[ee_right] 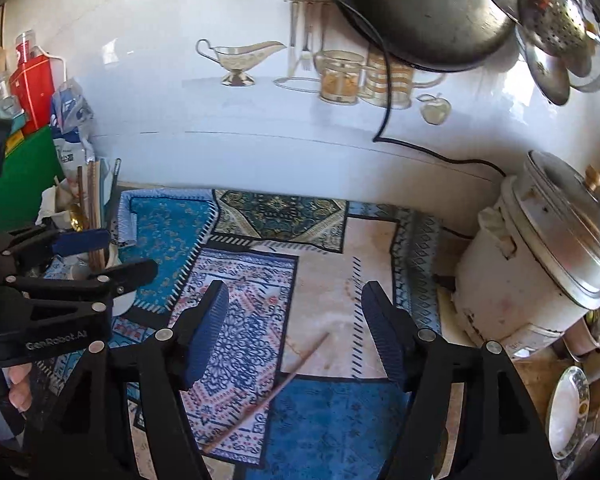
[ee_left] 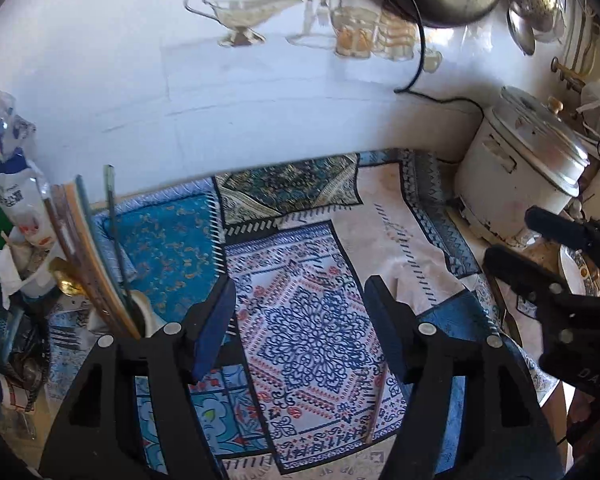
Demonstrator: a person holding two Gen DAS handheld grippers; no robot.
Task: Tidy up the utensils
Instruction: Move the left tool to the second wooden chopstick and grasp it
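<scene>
Left gripper (ee_left: 300,300): fingers spread wide, nothing between them, hovering over the patterned cloth (ee_left: 312,320).
Right gripper (ee_right: 294,312): also spread apart and empty – it hangs above the counter, with the single chopstick (ee_right: 272,388) lying loose on the cloth below, between its two fingers in that view.
Chopstick: thin, pale wood, slanted diagonally, touching neither gripper; in the left wrist view only a short length shows beside the right-hand finger.
Utensil cup (ee_left: 146,312): white, at the left edge of the cloth, holding upright chopsticks (ee_left: 84,248) and what looks like a gold spoon (ee_left: 66,276) – the glare makes that hard to confirm.
Rice cooker (ee_right: 540,256): white, lidded, at the far right against the tiled wall, well apart from the cup.
Plate (ee_right: 568,412): standing on edge near the cooker.
</scene>
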